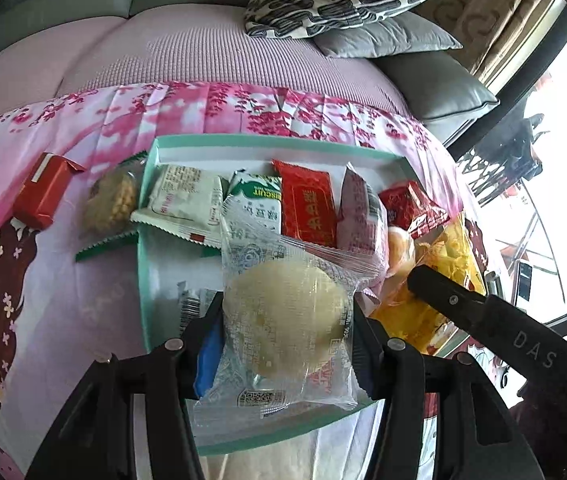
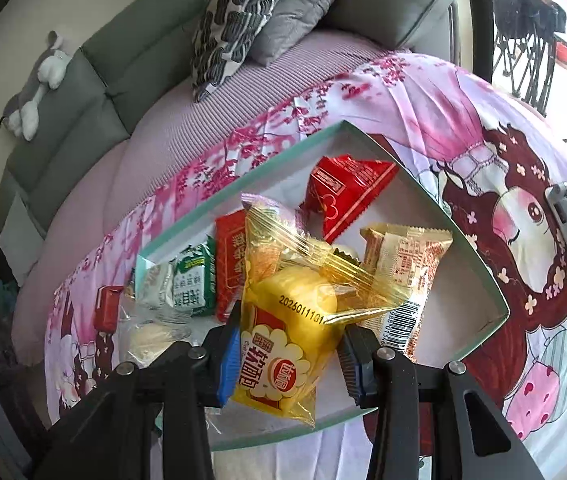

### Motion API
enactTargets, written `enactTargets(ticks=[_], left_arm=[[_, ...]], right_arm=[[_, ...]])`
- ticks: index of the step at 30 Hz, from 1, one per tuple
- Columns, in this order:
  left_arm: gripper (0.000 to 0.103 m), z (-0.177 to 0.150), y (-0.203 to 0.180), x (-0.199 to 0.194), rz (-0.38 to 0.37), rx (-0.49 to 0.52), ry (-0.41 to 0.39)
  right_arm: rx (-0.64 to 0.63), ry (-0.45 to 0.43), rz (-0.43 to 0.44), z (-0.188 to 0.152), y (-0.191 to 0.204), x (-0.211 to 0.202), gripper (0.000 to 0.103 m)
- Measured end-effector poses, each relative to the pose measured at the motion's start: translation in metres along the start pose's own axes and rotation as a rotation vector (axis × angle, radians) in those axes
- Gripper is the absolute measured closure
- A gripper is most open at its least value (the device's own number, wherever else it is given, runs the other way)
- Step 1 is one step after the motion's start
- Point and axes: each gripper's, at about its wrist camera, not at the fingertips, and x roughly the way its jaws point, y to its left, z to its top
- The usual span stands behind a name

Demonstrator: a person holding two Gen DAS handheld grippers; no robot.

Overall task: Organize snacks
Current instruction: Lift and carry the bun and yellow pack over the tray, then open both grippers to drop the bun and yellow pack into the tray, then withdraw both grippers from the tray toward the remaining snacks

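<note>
Overhead, left gripper (image 1: 287, 332) clamping clear-wrapped bun (image 1: 283, 320), right gripper (image 2: 289, 354) gripping yellow bread pack (image 2: 283, 340), teal box (image 2: 499, 312) crowded, perhaps full.

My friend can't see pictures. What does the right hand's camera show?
The right gripper is shut on a yellow bread packet, held over a white box with a mint green rim. Red, green and beige snack packets lie in the box, which sits on a pink flowered blanket on a sofa.
</note>
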Motion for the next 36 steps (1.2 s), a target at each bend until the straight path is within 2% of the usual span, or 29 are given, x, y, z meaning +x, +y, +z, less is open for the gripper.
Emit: enactTargets(ticks=[8, 11, 16, 20, 23, 24, 25, 27, 29, 31, 36], left_arm=[[0.045, -0.001, -0.001, 0.001, 0.008, -0.007, 0.003], [0.036, 0.001, 0.001, -0.003, 0.001, -0.015, -0.010], [0.035, 0.003, 0.001, -0.008, 0.000, -0.032, -0.023], [0.035, 0.006, 0.003, -0.017, 0.014, -0.039, -0.048], [0.029, 0.008, 0.010, -0.025, 0.068, -0.050, -0.073], [0.025, 0.009, 0.013, -0.027, 0.086, -0.053, -0.080], [0.025, 0.010, 0.016, -0.029, 0.114, -0.058, -0.090], [0.024, 0.012, 0.023, -0.031, 0.151, -0.068, -0.102], [0.023, 0.013, 0.032, -0.032, 0.183, -0.092, -0.106], [0.013, 0.014, 0.039, -0.033, 0.206, -0.112, -0.110], [0.013, 0.015, 0.056, -0.036, 0.258, -0.150, -0.125]], right_arm=[[-0.002, 0.007, -0.003, 0.001, -0.002, 0.001, 0.057], [0.001, 0.005, 0.006, 0.001, -0.002, 0.000, 0.057], [0.012, -0.002, 0.020, 0.002, -0.003, -0.001, 0.047], [0.011, -0.024, 0.012, 0.003, -0.004, -0.005, 0.043], [0.003, -0.030, 0.021, 0.004, -0.002, -0.008, 0.039], [-0.005, -0.029, 0.025, 0.004, -0.001, -0.008, 0.034], [-0.012, -0.030, 0.027, 0.004, 0.000, -0.008, 0.028], [-0.032, -0.035, 0.034, 0.003, 0.005, -0.008, 0.026], [-0.049, -0.036, 0.038, 0.003, 0.008, -0.008, 0.019], [-0.061, -0.039, 0.032, 0.003, 0.010, -0.008, 0.010], [-0.062, -0.045, 0.029, 0.003, 0.010, -0.008, 0.005]])
